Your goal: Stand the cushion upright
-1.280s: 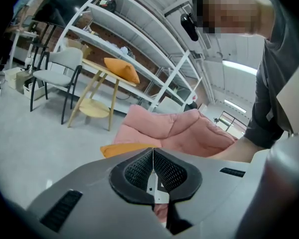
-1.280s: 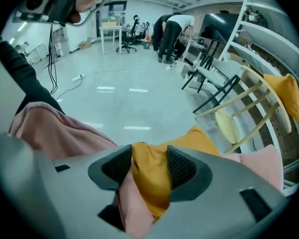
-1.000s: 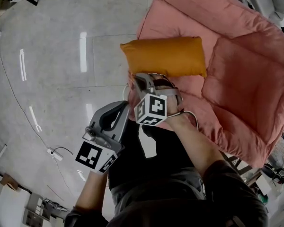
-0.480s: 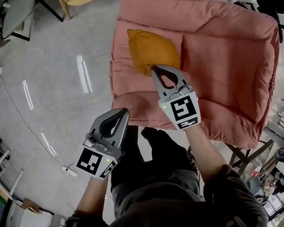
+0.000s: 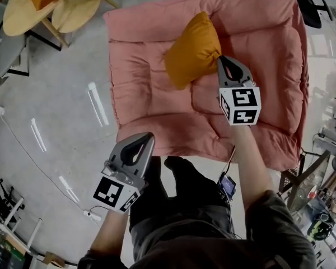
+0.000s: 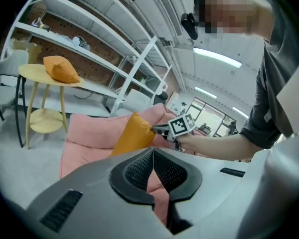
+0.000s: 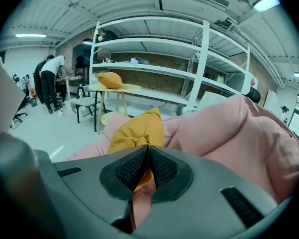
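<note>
Cushion (image 5: 193, 49), orange, is up over the pink lounge seat (image 5: 145, 94), tilted, nearer the backrest than the front edge. Its lower end is at or just above the seat pad; contact can't be told. Right tongs (image 5: 220, 59) are closed tight on one bunched corner of it, and the right gripper view shows orange fabric (image 7: 139, 128) pinched between the pads. Left tongs (image 5: 148, 135) are closed with nothing in them, low by the person's legs at the seat's front edge, well apart from the cushion. The left gripper view shows the cushion (image 6: 132, 136) ahead with the right tongs (image 6: 157, 129) on its top corner.

Step in hand, as I read it: set it down on edge. To do it well:
- hold the corner pinch firm, since a one-corner grip will likely let it swing
- plant the long bottom edge flat on the pad and lean the back against the backrest
- bring the left tongs to the free side to steady it
- let go only once it stands on its own; the soft pad may tip it

Second orange cushion (image 6: 62, 68) on the yellow side table (image 6: 40, 76) is not involved.
</note>
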A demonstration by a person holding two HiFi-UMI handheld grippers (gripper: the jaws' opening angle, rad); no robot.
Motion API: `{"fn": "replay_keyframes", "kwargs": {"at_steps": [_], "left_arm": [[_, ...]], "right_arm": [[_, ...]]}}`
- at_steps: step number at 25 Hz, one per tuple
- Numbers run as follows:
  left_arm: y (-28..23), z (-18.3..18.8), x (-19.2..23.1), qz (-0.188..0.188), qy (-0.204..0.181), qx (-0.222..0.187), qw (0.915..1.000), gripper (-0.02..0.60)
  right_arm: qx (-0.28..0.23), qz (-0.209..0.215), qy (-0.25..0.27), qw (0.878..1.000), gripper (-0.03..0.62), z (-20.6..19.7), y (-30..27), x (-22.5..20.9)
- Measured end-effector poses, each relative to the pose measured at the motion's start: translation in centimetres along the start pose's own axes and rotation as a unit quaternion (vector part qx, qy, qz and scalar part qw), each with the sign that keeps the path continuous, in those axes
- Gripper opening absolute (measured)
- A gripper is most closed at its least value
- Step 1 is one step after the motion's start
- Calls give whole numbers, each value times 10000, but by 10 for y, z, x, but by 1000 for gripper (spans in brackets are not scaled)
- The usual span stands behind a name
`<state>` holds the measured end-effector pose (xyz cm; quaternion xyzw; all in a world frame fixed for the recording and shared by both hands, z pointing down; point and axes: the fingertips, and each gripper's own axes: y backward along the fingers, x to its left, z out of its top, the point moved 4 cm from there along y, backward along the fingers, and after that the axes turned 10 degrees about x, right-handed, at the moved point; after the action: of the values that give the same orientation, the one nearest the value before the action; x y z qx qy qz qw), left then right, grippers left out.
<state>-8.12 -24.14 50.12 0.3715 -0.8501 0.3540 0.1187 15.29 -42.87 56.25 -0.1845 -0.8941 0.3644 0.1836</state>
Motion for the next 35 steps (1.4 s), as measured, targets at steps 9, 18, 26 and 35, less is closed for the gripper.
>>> {"fn": "replay_keyframes", "kwargs": {"at_steps": [9, 18, 26, 35], "left_arm": [[-46, 13, -13, -144, -254, 45, 9996, 11], [-56, 15, -19, -249, -202, 159, 9994, 11], [-28, 28, -35, -189, -338, 137, 9992, 11], [40, 64, -70, 194, -654, -326, 9971, 11]], "right_arm": [[606, -836, -441, 9937, 23, -58, -36, -95], [710, -1067, -907, 9876, 29, -61, -19, -114], [148, -635, -770, 9949, 94, -26, 52, -79], [-822, 544, -1000, 9901, 69, 31, 171, -16]]}}
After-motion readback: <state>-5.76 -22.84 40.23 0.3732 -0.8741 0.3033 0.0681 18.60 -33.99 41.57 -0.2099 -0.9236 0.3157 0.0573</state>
